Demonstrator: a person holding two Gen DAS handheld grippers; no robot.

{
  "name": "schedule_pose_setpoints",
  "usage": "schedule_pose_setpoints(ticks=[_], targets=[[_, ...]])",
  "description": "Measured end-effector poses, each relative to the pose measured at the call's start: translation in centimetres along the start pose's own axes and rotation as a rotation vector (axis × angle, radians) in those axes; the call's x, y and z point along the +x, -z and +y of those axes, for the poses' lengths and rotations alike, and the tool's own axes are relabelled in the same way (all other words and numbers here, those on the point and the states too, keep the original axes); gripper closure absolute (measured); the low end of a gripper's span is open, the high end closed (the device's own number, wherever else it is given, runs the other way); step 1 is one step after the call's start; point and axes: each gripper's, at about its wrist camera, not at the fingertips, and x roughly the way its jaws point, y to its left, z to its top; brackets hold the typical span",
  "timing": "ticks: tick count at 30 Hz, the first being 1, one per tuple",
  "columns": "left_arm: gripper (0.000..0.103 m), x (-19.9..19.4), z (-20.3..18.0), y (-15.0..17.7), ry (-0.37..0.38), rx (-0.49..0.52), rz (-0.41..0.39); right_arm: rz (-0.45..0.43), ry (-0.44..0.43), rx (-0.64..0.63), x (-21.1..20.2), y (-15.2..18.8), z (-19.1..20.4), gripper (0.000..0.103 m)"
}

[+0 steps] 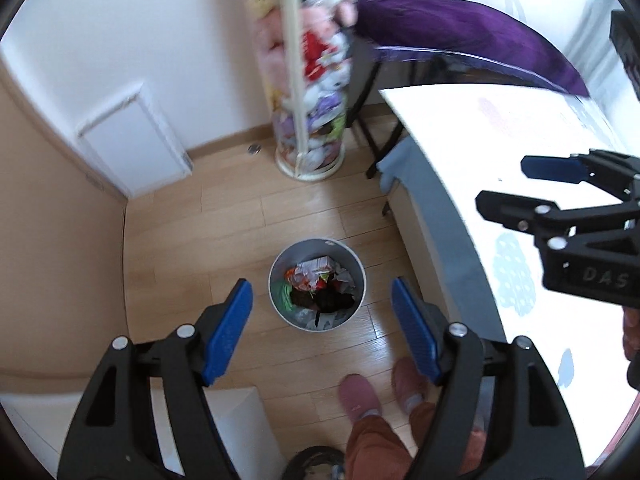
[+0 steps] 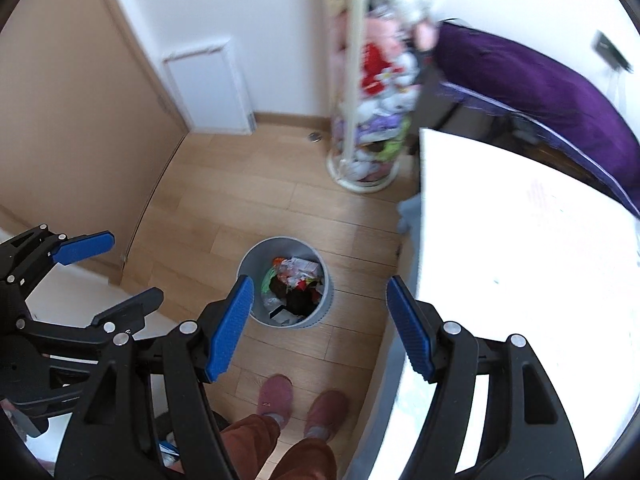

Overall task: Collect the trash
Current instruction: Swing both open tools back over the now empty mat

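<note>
1. A round grey trash bin is seen standing on the light wooden floor, close to the edge of a white-topped table. It is filled with crumpled paper, colourful wrappers and some dark scraps.
2. The bin stands upright with its open mouth facing up toward both cameras, so its long axis runs vertically; its inner wall and contents are seen from above.
3. The left gripper is held high over the floor with its blue-padded jaws spread wide; nothing is caught between them, and the bin is framed in the gap far below.
4. The right gripper is likewise released, its jaws well apart and empty, with the bin appearing just beside its left pad.
5. Pink slippers and rust-coloured trouser legs of the person are seen near the bin in both views.
6. A tall clear column of soft toys and a purple cloth are blurred in both views.
7. More of the bin's outer side is shown in the right wrist view.
</note>
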Motion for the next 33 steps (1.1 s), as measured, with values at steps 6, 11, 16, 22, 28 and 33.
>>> schedule_pose_setpoints(ticks=[6, 11, 16, 22, 28, 33], targets=[[0.028, -4.4, -4.7, -1.9, 0.088, 0.126, -0.028, -0.058, 0.088, 0.152, -8.2, 3.0, -4.3, 0.037], [0.027, -8.3, -11.3, -3.2, 0.182, 0.278, -0.067, -0.100, 0.184, 0.312, -15.6, 7.2, -9.1, 0.033], [0.026, -12.1, -19.8, -3.4, 0.249, 0.446, -0.121, -0.129, 0.278, 0.445, -22.2, 12.7, -13.9, 0.027], [0.023, -16.4, -30.1, -2.4, 0.384, 0.579, -0.115, -0.166, 0.410, 0.592, -29.2, 20.3, -18.6, 0.023], [0.023, -20.3, -37.9, -0.3, 0.459, 0.764, -0.147, -0.209, 0.508, 0.815, -34.7, 27.7, -21.9, 0.023], [0.021, -23.2, -42.7, 0.1, 0.527, 0.938, -0.179, -0.214, 0.591, 0.988, -37.8, 32.3, -23.5, 0.021]])
